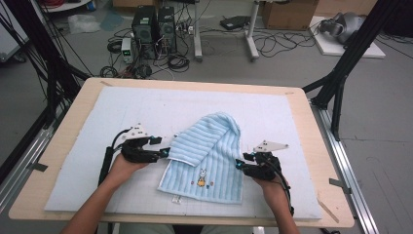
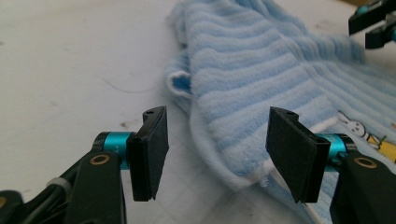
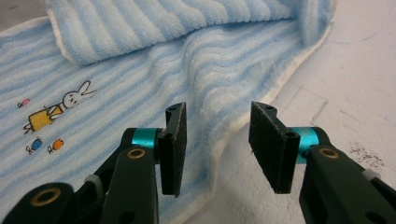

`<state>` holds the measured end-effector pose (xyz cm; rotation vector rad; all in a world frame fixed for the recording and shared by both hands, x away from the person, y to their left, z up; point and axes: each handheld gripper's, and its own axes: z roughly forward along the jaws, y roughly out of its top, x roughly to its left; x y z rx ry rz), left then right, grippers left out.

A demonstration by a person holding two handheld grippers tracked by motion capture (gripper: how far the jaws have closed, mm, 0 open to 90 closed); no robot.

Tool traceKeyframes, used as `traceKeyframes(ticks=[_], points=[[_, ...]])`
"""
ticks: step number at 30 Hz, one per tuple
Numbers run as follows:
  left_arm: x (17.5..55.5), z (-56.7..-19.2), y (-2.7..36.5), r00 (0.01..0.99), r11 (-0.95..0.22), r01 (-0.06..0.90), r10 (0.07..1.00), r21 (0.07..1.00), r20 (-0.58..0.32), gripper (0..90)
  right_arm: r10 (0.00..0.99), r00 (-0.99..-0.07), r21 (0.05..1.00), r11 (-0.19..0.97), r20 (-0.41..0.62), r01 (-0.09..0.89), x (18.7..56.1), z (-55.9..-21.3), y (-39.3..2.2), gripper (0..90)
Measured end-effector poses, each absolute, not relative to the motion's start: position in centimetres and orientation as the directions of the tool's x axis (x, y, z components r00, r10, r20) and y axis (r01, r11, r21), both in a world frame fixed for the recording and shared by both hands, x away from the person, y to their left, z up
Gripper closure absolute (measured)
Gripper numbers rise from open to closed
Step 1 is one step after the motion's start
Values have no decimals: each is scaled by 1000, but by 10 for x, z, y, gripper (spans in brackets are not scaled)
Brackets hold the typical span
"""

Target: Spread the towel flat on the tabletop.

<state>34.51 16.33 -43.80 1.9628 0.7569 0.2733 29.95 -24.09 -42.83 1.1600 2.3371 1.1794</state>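
A light blue striped towel (image 1: 209,151) with a small rabbit picture (image 1: 201,178) lies on the white mat (image 1: 146,107), its upper part folded diagonally over the lower. My left gripper (image 1: 165,152) is at the towel's left edge. In the left gripper view my left gripper (image 2: 217,154) is open, and the towel (image 2: 261,70) has its white hem lying between the pads without touching them. My right gripper (image 1: 239,163) is at the towel's right edge. In the right gripper view my right gripper (image 3: 217,144) is open over the hem of the towel (image 3: 140,70).
The mat covers most of a wooden table (image 1: 63,126), leaving a narrow bare rim. Black frame posts (image 1: 341,73) stand at the far left and far right corners. Computers and cables (image 1: 156,34) sit on the floor beyond the table.
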Motion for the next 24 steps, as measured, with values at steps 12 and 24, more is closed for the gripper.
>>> traceKeyframes(ticks=[12,24], points=[[361,-418,167,729,-340,326,684,882,-6,839,744,-660,771,362,99,524,302,-430,-238,555],[425,-399,181,603,-287,414,797,864,-25,840,722,-682,773,367,114,517,305,-431,-224,540]])
